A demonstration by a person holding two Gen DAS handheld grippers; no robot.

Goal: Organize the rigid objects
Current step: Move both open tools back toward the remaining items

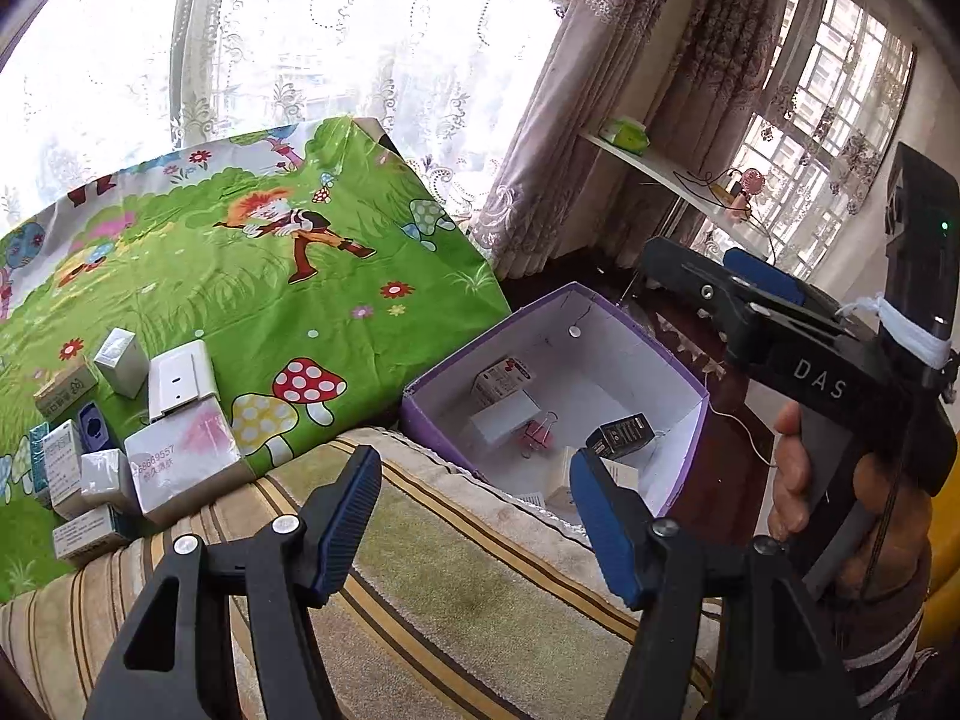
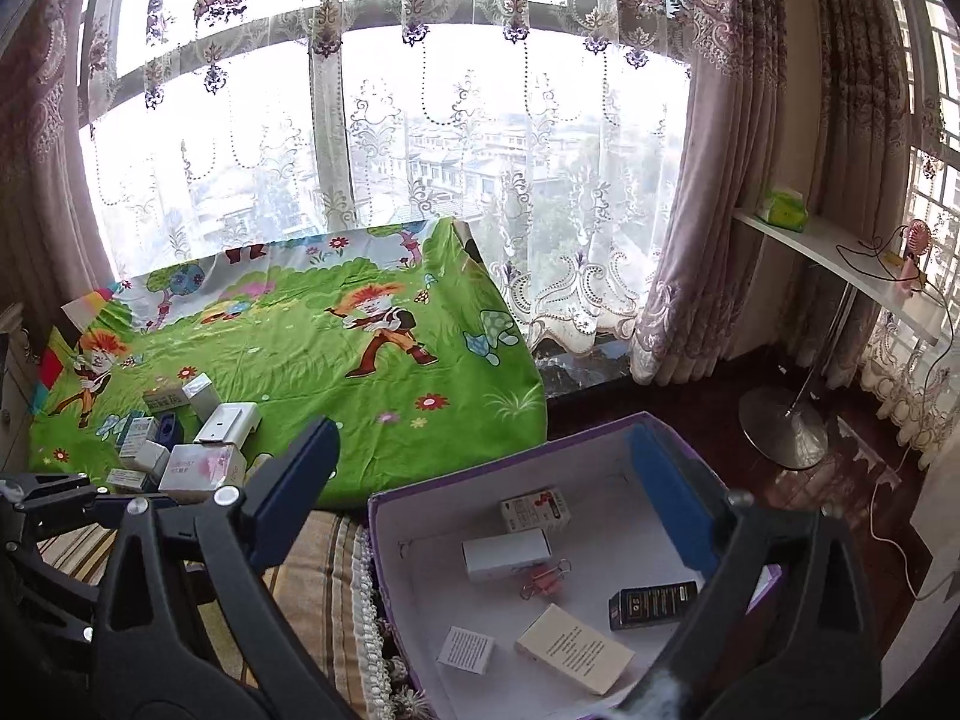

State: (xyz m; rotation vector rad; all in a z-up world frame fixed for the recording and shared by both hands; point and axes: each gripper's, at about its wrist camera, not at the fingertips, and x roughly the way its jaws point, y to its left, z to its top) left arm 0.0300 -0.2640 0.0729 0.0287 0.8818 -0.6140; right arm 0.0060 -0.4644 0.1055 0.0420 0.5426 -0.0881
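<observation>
A purple box (image 1: 420,402) (image 2: 375,516) with a white inside stands at the edge of a striped cushion (image 1: 456,588). In it lie several small boxes, among them a black box (image 2: 654,605) (image 1: 621,435), a white box (image 2: 506,552), a beige box (image 2: 573,648), and a pink binder clip (image 2: 543,579). A cluster of small boxes (image 1: 120,438) (image 2: 180,444) sits on the green cartoon cloth (image 1: 270,276). My left gripper (image 1: 474,516) is open and empty over the cushion. My right gripper (image 2: 486,492) is open and empty above the purple box.
A white shelf (image 2: 840,264) with a green pack and a small pink fan runs along the right wall. A floor lamp base (image 2: 783,432) stands on the dark floor right of the box. Lace curtains hang behind the cloth-covered surface.
</observation>
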